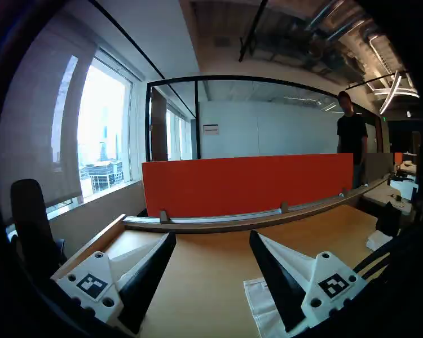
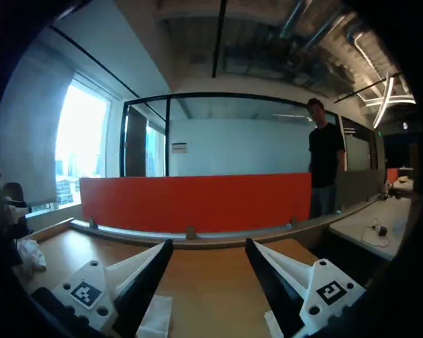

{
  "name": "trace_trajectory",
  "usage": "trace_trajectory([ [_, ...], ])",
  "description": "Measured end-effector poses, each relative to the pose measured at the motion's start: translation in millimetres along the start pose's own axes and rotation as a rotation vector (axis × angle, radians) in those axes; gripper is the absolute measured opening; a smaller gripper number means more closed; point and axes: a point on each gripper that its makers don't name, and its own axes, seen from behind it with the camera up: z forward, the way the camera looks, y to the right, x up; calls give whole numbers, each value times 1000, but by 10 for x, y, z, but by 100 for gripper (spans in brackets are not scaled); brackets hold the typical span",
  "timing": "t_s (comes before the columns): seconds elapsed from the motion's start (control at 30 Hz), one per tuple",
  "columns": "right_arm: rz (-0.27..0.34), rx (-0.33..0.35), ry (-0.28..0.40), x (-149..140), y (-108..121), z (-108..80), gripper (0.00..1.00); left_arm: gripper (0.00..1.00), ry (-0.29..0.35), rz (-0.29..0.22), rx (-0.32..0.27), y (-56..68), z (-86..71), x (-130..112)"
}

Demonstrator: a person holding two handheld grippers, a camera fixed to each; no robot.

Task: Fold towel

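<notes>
Light wooden desk point(image 1: 211, 276) with a white towel point(image 1: 258, 299) flat on its near part.

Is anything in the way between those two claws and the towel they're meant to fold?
Nothing visible is. The left gripper and right gripper are both open, and the white towel lies on the wooden desk just below their fingers.

Partition point(image 1: 245, 183): coloured plain orange-red. Table point(image 1: 211, 281), before the partition: finished in light brown wood. Towel point(image 1: 258, 301), on the table before the partition: white. Left gripper point(image 1: 211, 234) and right gripper point(image 2: 208, 241): black-faced, white-bodied, marked with black-and-white square patterns. Person's shirt point(image 2: 326, 149), behind the partition: black.
</notes>
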Motion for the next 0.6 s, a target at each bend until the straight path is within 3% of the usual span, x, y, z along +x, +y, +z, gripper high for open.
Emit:
trace_trajectory([
  [0.3,-59,64,-62,57,-118,-29,99,97,-58,36,-82,199,73,-23],
  [0.6,-194,242,-205,-182,-414,-107,100,97,-151,72,-227,442,100,-172],
])
